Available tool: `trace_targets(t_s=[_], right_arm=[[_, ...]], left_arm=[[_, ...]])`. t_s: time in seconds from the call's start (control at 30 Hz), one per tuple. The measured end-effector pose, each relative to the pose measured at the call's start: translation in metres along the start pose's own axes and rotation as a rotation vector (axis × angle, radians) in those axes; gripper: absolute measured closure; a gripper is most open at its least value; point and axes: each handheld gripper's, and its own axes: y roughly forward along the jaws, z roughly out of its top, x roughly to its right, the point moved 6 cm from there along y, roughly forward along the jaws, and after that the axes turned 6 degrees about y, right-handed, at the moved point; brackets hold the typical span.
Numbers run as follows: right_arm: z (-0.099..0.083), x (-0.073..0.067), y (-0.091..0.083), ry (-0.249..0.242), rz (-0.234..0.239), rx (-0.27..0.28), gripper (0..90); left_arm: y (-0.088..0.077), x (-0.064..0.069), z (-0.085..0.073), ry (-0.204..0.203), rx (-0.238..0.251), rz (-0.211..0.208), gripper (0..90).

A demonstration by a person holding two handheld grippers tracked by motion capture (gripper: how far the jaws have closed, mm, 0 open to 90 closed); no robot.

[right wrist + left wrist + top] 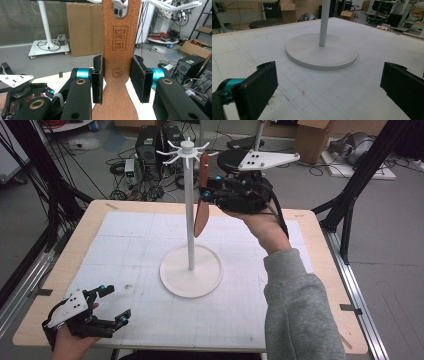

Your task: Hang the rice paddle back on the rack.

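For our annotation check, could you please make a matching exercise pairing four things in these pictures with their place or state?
Things:
1. wooden spatula
2. left gripper
3. white hook stand
4. right gripper

States:
A. open, low over the table's near left corner
B. upright at mid-table on a round base
C. shut on the handle, raised
D. hanging by its handle hole from a hook

Pairs: 1-D, 2-A, 3-B, 4-C

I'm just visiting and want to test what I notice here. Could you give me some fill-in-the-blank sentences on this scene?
1. The right gripper has its fingers closed on a wooden ____.
2. The left gripper is ____ and holds nothing.
3. The white stand has a ____ base.
4. The hole in the spatula sits on a stand ____.

Missing words: spatula; open; round; hook
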Motion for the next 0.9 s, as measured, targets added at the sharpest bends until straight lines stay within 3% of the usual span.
trace_targets(t_s=[0.33,0.63,0.7,0.77,0.8,0.9], right_arm=[[-0.006,0.002,0.006,-0.011,-0.015,-0.011,64.7],[-0.01,0.005,0.004,-0.003,-0.024,0.022,64.1],[-0.01,0.004,0.002,0.003,-0.026,0.053,53.4],[-0.011,0.004,0.0,0.009,-0.029,0.067,48.6],[-0.013,0.004,-0.002,0.004,-0.037,0.076,39.4],[-0.017,0.003,-0.005,0.006,-0.031,0.073,32.2]], left_arm=[[-0.002,-0.003,0.0,-0.005,0.006,0.011,1.8],[-0.003,-0.002,0.0,-0.012,0.009,0.006,1.8],[-0.003,-0.002,0.0,-0.011,0.008,0.006,1.8],[-0.004,-0.002,0.0,-0.013,0.008,0.009,1.8],[-0.005,-0.002,0.0,-0.012,0.008,0.013,1.8],[-0.005,-0.001,-0.001,-0.01,0.003,0.012,1.8]])
